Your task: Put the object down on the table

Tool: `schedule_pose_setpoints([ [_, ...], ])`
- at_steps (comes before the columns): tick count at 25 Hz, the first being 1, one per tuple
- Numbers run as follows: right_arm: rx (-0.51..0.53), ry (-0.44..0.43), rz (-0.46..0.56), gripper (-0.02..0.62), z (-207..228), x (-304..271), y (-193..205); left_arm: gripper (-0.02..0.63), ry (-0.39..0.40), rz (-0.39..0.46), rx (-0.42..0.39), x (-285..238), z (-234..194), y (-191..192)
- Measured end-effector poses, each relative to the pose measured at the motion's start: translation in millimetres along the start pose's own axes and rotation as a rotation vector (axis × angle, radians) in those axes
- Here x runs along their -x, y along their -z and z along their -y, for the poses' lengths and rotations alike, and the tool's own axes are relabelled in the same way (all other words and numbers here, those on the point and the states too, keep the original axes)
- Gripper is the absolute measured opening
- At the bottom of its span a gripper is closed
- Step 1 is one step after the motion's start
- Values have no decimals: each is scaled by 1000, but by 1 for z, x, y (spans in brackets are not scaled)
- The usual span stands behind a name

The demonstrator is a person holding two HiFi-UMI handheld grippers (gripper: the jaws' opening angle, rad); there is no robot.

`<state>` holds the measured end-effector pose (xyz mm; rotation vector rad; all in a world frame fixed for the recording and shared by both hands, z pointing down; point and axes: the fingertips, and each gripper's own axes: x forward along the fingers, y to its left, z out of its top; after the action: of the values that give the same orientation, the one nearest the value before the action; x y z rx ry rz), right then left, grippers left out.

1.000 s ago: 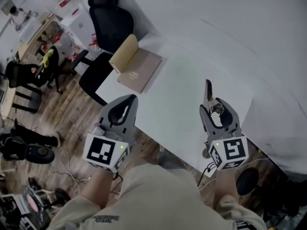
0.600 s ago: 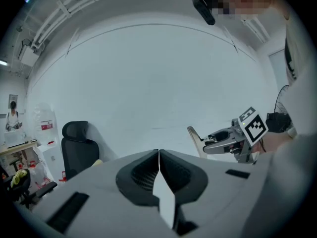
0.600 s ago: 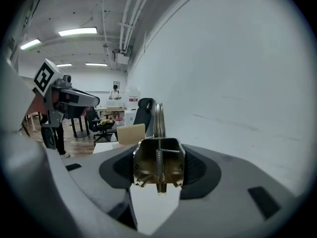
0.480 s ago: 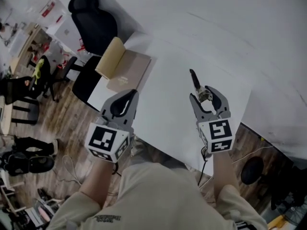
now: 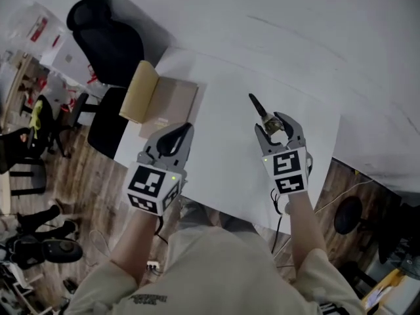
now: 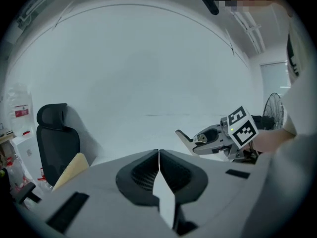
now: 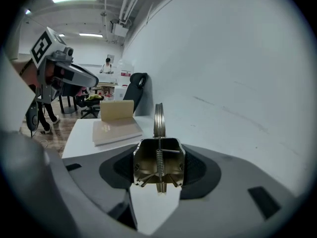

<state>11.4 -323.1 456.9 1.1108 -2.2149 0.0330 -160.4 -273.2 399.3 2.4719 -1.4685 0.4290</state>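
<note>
Right gripper (image 5: 276,126): jaws stand fairly wide, clamped on a metal spring clamp (image 7: 158,158). Right gripper view shows the clamp end-on: brass-coloured body, coil spring down the middle, one thin arm sticking up past the jaws. Head view shows only that dark arm poking out up and left.

The clamp is in the jaws over the white bench (image 5: 223,169), not lying on it. No view shows how far clear it is.

Left gripper (image 5: 184,130): jaws together, nothing between them, per the left gripper view. It sits at the bench's near-left edge.

An open notebook (image 5: 159,101) lies at the bench's far-left corner, with a black office chair (image 5: 108,35) behind it. Only the left gripper view shows a fan (image 6: 273,109).
</note>
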Motion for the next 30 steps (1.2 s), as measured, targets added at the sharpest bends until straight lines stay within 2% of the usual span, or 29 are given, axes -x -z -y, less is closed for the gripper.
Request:
schedule_pose_setpoints([
  [5, 20, 23, -97, 233, -18, -68, 3, 25, 69, -60, -36, -33, -52, 19],
  [9, 34, 21, -156, 233, -20, -90, 19, 25, 128, -80, -41, -53, -52, 23],
  [15, 116, 50, -239, 233, -27, -146, 28, 25, 206, -132, -53, -85, -77, 46],
  [21, 228, 54, -345, 233, -37, -183, 52, 25, 246, -172, -24, -106, -90, 72],
  [30, 314, 51, -420, 233, -60, -246, 72, 25, 254, -217, 52, -129, -125, 113],
])
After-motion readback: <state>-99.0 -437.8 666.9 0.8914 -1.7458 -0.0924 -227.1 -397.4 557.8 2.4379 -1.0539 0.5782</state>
